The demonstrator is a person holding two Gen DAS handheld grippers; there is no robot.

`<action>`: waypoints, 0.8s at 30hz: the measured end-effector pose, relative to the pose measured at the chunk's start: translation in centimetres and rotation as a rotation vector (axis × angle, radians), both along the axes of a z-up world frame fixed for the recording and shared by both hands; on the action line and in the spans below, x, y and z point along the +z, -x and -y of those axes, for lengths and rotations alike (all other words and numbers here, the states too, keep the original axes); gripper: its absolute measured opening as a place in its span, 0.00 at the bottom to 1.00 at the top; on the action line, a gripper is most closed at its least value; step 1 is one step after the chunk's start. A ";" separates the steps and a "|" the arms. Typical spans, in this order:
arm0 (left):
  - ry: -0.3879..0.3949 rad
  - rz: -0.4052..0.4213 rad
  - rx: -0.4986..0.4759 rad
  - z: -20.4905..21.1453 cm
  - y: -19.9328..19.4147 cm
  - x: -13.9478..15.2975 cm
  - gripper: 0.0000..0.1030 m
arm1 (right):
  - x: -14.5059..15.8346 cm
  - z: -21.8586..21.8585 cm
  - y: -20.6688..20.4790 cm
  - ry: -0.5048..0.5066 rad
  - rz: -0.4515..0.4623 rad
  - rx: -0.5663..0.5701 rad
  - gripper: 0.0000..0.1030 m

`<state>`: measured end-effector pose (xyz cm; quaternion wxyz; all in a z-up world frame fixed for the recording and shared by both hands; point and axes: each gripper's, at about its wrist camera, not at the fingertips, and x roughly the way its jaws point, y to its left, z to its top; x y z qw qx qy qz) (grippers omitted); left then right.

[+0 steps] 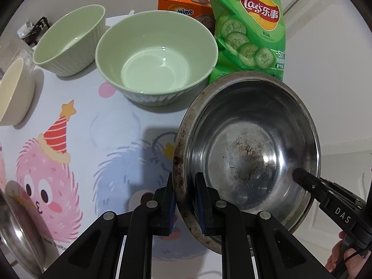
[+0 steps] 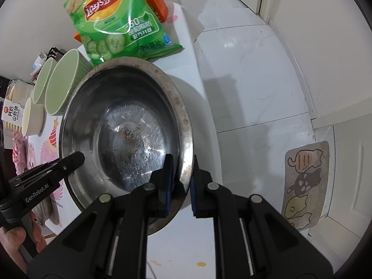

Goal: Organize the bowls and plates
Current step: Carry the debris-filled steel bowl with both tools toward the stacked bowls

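Observation:
A stained steel bowl (image 1: pixel 251 148) is held tilted above the table by both grippers. My left gripper (image 1: pixel 184 181) is shut on its left rim. My right gripper (image 2: pixel 182 165) is shut on its right rim; it also shows in the left wrist view (image 1: pixel 300 176). Two green ribbed bowls stand behind: a large one (image 1: pixel 155 58) and a smaller one (image 1: pixel 69 39). A cream bowl (image 1: pixel 14 93) stands at the left. A steel plate's rim (image 1: pixel 16 230) shows at lower left.
A green Lay's chip bag (image 1: pixel 253 28) and an orange box (image 1: pixel 183 2) stand at the table's back. A cartoon-print tablecloth (image 1: pixel 93 144) covers the table. The table's right edge drops to a white tiled floor (image 2: pixel 255 81) with a small mat (image 2: pixel 304 186).

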<state>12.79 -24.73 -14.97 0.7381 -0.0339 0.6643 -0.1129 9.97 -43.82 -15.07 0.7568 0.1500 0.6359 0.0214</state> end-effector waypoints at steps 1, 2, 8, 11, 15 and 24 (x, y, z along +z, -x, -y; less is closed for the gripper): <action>0.002 0.002 0.000 -0.2 0.1 0.3 0.15 | 0.1 -0.2 0.2 -0.002 0.003 0.000 0.14; 0.005 0.004 -0.003 -0.5 0.1 0.5 0.15 | 0.3 -0.3 0.4 -0.004 0.009 0.001 0.14; -0.001 0.041 -0.028 -2.3 1.3 2.5 0.15 | 1.9 -2.2 1.9 0.019 0.040 0.012 0.15; -0.003 0.050 -0.028 -3.9 2.0 3.3 0.15 | 2.5 -3.5 2.6 0.020 0.047 0.012 0.15; -0.003 0.062 -0.022 -6.0 2.8 4.2 0.15 | 3.3 -5.7 3.3 0.021 0.062 0.021 0.15; -0.032 0.108 0.012 -13.8 6.0 6.0 0.16 | 5.1 -12.7 4.7 -0.004 0.103 0.077 0.15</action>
